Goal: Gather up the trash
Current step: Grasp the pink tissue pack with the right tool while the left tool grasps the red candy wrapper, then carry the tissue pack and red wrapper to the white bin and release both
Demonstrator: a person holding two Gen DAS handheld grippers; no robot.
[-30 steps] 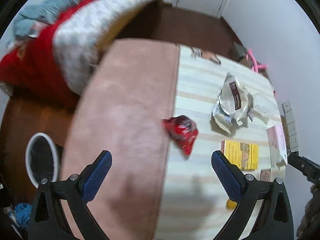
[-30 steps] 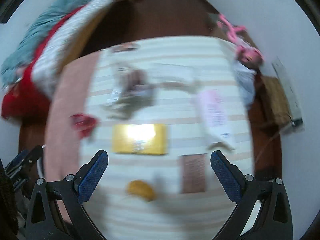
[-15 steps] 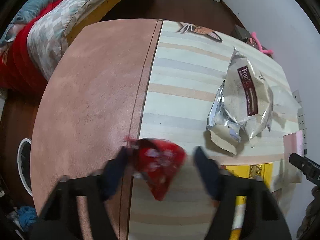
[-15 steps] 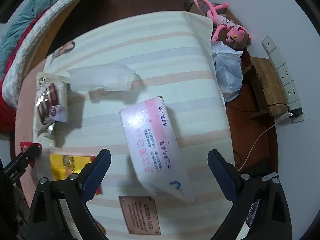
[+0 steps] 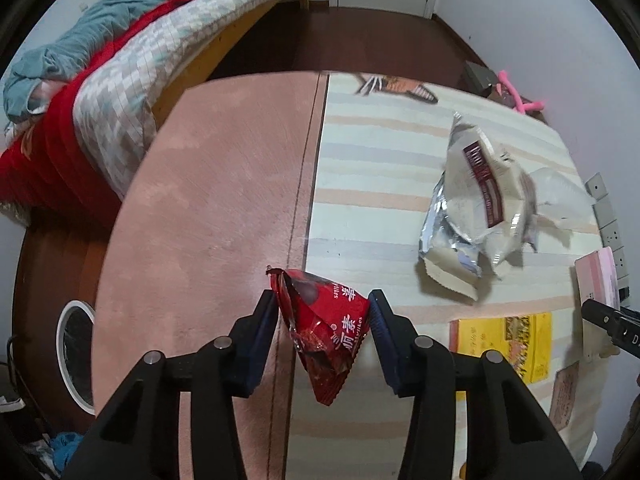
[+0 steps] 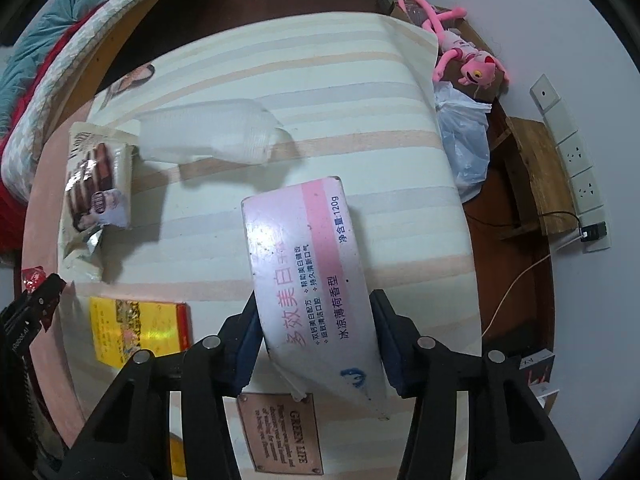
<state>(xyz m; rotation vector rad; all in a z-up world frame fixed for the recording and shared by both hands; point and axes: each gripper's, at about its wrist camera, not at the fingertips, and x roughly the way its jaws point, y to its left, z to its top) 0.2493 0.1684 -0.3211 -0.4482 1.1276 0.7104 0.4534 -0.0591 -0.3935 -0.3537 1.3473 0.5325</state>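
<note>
My left gripper (image 5: 323, 304) is shut on a red snack wrapper (image 5: 326, 328) at the seam between the pink mat and the striped cloth. My right gripper (image 6: 314, 318) is shut on a pink and white toothpaste box (image 6: 308, 280), which lies on the striped cloth. A torn silver snack bag (image 5: 476, 196) lies to the right in the left wrist view; it also shows in the right wrist view (image 6: 96, 196). A crumpled clear plastic wrapper (image 6: 208, 132) lies beyond the box.
A yellow packet (image 6: 136, 328) and a brown card (image 6: 280, 436) lie on the table near me. A white-rimmed bin (image 5: 74, 352) stands on the floor at left. A bed (image 5: 120, 80) is behind the table. A plastic bag (image 6: 464, 144) and pink toy (image 6: 460, 52) sit by the wall.
Both grippers moved forward and down and closed: the left onto the red wrapper, the right onto the toothpaste box. Both were open and empty before.
</note>
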